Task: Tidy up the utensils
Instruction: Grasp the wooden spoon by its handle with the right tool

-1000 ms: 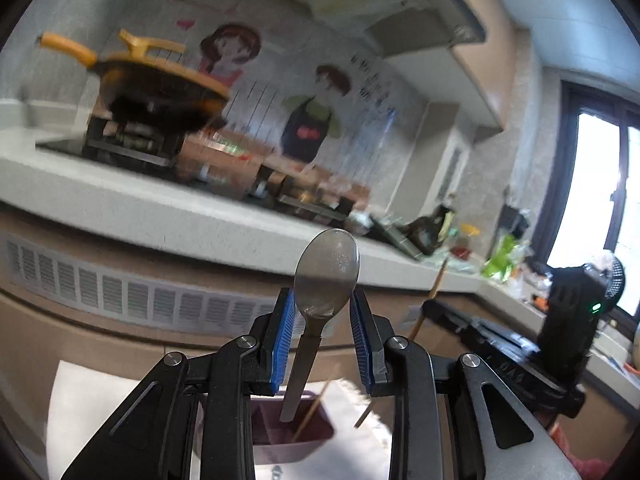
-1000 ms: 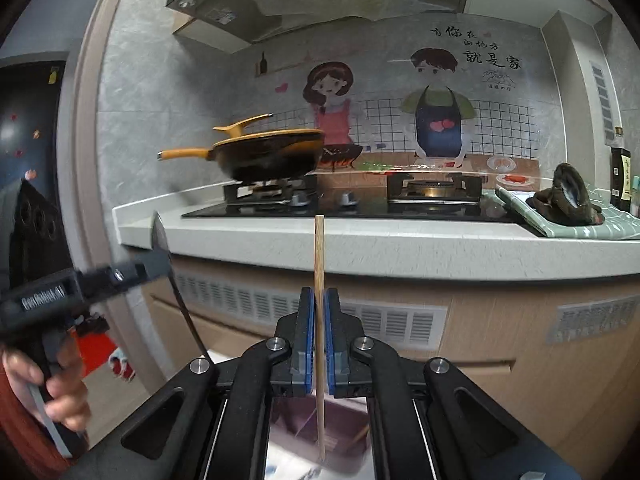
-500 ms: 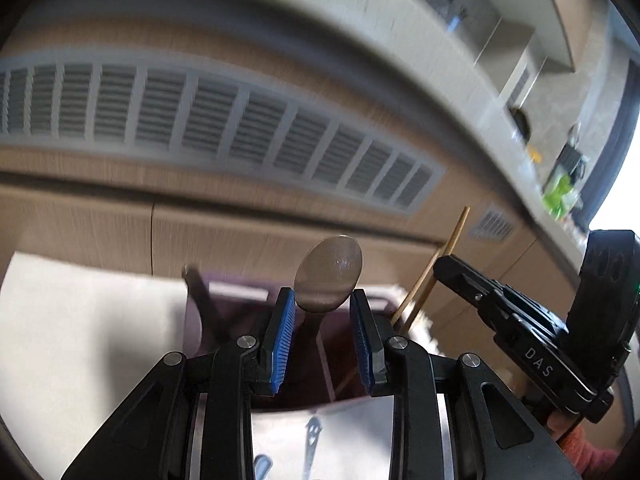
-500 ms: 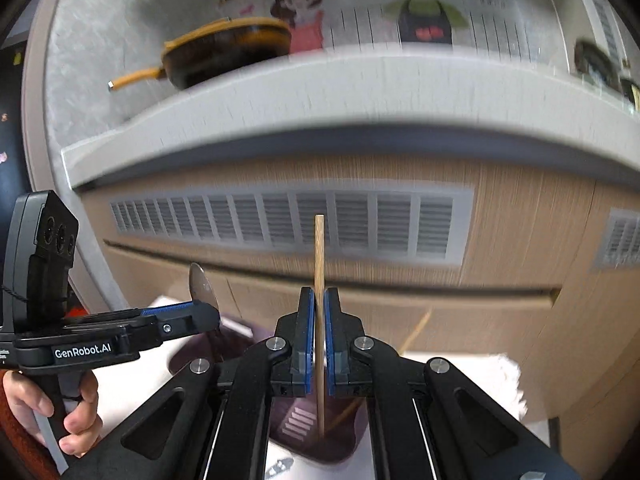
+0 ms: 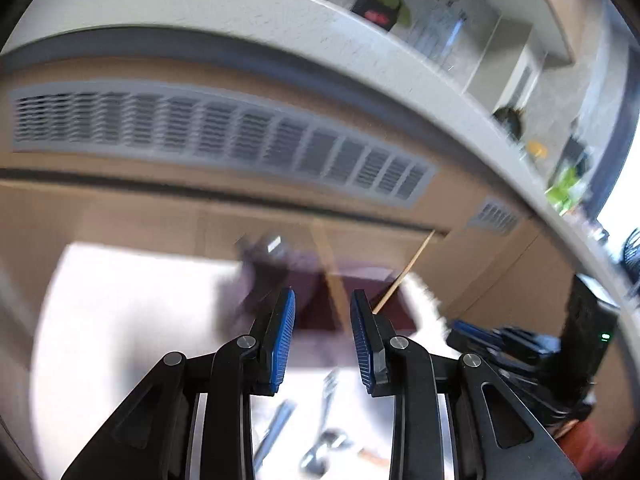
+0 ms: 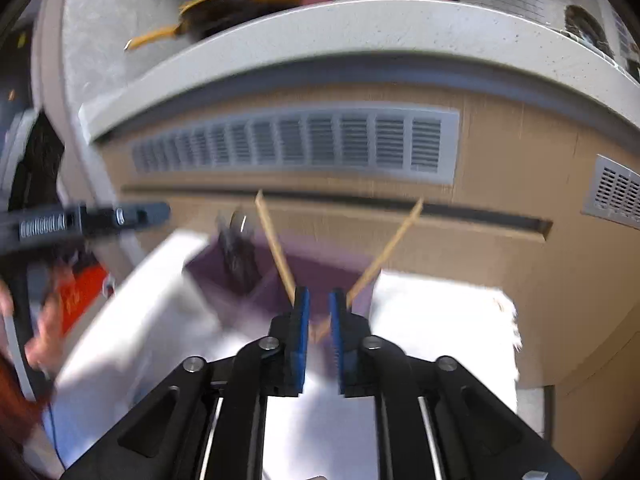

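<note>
The left hand-held gripper (image 5: 322, 334) is seen with its blue pads parted and nothing between them; the right hand-held gripper (image 6: 319, 320) is likewise parted and empty. Just ahead of both, the dark purple plastic utensil holder (image 6: 320, 276) stands on the white cloth-covered bench (image 6: 440, 320). Two thin wooden chopsticks (image 6: 276, 246) lean out of it, their long axes tilted upward and apart in a V, one to each side of the right pads. A dark-handled utensil (image 6: 238, 248), probably a spoon though blurred, stands in the holder's left compartment.

The remaining loose metal cutlery (image 5: 326, 436) is found on the bench below and slightly behind the left pads, the long axes lying roughly along the fingers' line. The left hand-held gripper is judged the nearer, so a downward, backward reach is called for.
</note>
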A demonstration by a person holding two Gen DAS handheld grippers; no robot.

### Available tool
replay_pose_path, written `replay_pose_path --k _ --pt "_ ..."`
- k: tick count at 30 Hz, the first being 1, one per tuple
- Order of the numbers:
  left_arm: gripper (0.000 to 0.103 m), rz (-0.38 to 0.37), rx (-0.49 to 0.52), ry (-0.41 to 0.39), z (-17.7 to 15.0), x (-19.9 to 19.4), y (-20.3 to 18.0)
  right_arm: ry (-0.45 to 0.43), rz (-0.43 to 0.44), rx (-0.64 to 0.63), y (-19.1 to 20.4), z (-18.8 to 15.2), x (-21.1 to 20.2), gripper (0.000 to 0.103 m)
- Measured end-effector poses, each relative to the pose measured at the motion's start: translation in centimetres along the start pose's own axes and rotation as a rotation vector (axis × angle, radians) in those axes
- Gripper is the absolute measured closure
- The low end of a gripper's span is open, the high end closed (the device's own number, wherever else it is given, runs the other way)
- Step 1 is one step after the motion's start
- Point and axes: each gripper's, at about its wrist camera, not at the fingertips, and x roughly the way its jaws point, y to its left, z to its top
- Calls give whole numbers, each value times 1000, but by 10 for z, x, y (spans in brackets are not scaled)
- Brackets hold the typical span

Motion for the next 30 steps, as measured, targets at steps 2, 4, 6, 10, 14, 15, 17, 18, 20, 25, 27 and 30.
replay_pose_path --k 2,4,6,10,14,15,17,18,20,25,27,30 --pt "73 32 -11 43 -24 -5 10 128 89 -61 7 -27 1 89" --pt "73 56 -46 93 -49 -4 21 217 140 -82 15 -54 4 90" --pt "73 85 -71 131 -73 -5 29 267 120 -93 16 -80 4 90" --pt "73 142 -93 159 -118 -20 47 354 89 -73 18 -130 1 89" --pt "73 178 -108 146 -146 -38 58 344 78 -49 24 -151 -7 89" --pt "73 184 -120 149 -149 -40 61 333 72 -53 26 -153 -10 89" --pt "73 192 -150 157 -155 -45 70 339 87 -64 30 -158 -13 89" --pt "73 196 -169 162 -157 -46 76 341 87 -70 33 -161 -12 88" --pt "73 213 -192 175 -161 -47 83 333 68 -74 36 -162 -10 88" --pt "73 235 -183 204 -158 -40 85 355 97 -97 57 -157 7 86" --pt "73 248 -162 211 -156 -36 82 336 64 -148 68 -155 16 86" --pt "73 240 -139 215 -153 -33 79 328 18 -203 82 -148 27 86"
